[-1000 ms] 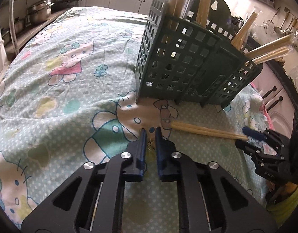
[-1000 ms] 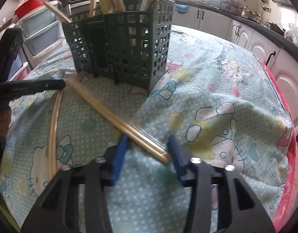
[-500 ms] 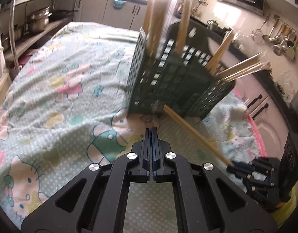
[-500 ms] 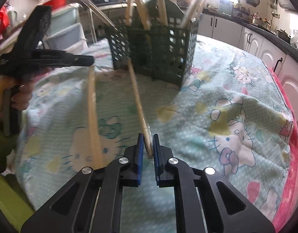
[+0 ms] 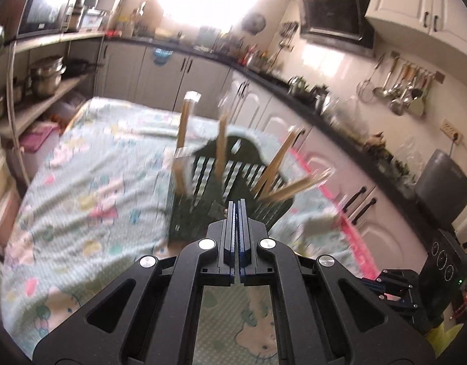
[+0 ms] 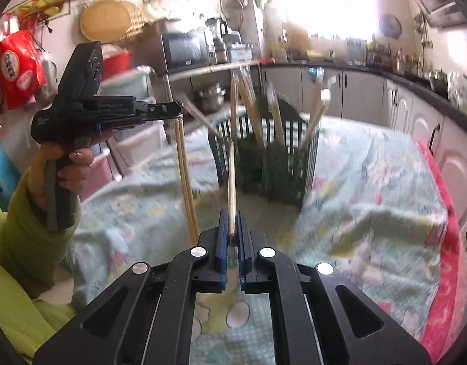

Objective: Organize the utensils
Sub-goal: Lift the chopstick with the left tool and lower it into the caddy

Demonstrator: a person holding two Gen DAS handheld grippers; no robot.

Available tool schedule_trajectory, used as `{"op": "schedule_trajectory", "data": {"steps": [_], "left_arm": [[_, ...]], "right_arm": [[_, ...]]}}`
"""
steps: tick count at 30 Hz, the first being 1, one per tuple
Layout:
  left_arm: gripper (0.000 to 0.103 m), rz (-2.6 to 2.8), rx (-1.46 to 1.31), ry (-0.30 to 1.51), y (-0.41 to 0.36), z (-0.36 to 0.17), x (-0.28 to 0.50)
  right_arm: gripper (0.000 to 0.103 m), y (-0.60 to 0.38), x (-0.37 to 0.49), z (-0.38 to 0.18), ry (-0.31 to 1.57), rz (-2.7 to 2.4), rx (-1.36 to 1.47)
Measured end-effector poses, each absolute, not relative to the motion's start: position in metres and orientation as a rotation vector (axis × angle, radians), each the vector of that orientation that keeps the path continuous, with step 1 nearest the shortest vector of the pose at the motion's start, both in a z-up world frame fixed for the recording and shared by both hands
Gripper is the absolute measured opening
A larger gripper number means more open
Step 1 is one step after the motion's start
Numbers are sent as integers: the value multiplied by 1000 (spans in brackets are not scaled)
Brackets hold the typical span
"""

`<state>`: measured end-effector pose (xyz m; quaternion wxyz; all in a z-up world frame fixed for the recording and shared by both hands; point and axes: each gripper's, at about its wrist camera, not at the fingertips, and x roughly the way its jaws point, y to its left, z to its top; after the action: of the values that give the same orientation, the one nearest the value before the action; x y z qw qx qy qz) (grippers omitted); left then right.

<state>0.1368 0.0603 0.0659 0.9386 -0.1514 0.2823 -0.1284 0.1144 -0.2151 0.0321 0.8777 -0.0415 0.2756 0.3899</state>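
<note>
Right wrist view: we find the right gripper [image 6: 232, 231] pinching a chopstick pack [image 6: 232, 182] pointing toward the rack [image 6: 273, 164]. We see the left gripper [image 6: 175, 110], left of the rack, clamped on a hanging pack [image 6: 185, 182].

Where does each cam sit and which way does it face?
Left wrist: on the left gripper, facing the caddy and kitchen counter; shows its own shut fingers.
Right wrist: on the right gripper, clamping chopsticks, facing the caddy; shows the left gripper and hand.
Shared: caddy, tablecloth.
</note>
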Motion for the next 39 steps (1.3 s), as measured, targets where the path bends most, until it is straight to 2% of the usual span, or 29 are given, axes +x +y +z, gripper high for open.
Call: {"op": "schedule_trajectory", "data": {"steps": [8, 19, 39], "left_arm": [[0, -281, -273, 427, 54, 128, 131], [0, -280, -254, 302, 49, 184, 141], [0, -196, -250, 233, 53, 216, 194]], "right_arm": [[6, -216, 117, 80, 457, 781, -115], [6, -218, 142, 114, 445, 741, -186], [6, -182, 198, 127, 716, 814, -392]]}}
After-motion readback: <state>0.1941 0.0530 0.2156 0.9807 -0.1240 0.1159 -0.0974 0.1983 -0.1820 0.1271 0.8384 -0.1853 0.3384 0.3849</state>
